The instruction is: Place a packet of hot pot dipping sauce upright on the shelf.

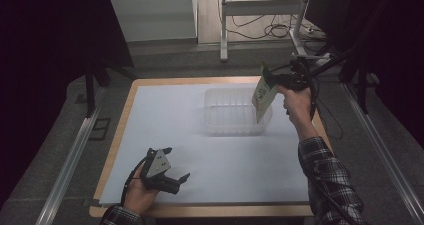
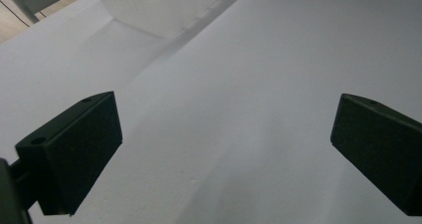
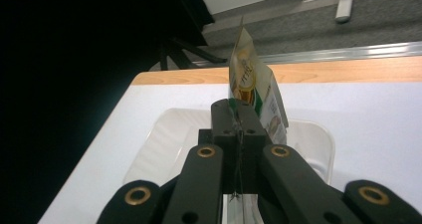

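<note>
Right gripper (image 1: pixel 274 78): jaws clamped on packet (image 1: pixel 263 96), which hangs above the right end of clear tub (image 1: pixel 227 116)
Left gripper (image 1: pixel 167 172): jaws wide, nothing between, well apart from tub toward the near edge
White sheet (image 1: pixel 200 150): under tub
Table (image 1: pixel 125 115): wooden rim around sheet
Metal stand (image 1: pixel 223 30): beyond tub, on the floor

Bare white sheet (image 1: pixel 200 135) around the clear tub (image 1: pixel 232 112), the lone obstacle.

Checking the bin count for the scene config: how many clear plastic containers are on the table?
1. The clear plastic container sits on the white sheet toward the table's far side. The right gripper holds a snack pouch over its right end. None seems hidden.
</note>
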`<state>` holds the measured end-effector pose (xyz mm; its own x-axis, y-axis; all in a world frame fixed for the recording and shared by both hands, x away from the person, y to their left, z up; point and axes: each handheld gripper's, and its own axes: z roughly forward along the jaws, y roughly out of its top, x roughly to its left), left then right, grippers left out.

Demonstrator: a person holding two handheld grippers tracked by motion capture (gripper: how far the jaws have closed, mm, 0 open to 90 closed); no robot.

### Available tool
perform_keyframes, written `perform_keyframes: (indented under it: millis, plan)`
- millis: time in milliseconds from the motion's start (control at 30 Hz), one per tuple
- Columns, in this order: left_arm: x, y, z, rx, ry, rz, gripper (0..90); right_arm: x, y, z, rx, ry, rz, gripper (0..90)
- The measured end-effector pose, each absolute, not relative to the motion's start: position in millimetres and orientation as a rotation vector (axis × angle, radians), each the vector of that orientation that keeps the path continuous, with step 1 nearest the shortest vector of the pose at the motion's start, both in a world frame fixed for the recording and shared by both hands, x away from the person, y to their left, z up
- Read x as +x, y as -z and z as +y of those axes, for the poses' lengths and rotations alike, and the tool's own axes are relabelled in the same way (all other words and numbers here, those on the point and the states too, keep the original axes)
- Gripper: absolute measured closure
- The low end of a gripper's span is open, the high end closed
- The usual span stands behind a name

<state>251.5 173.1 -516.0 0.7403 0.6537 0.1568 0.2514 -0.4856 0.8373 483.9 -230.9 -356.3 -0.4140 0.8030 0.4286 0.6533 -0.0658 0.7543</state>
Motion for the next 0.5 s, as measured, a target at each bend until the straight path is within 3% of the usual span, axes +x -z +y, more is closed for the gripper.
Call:
perform_keyframes:
  millis: [500]
  plan:
    - [251.2, 516.7, 171.7, 2.083, -0.591, 0.674, 0.0, 492.9, 382.7, -219.5, 1.624, -1.440, 2.063, 89.0]
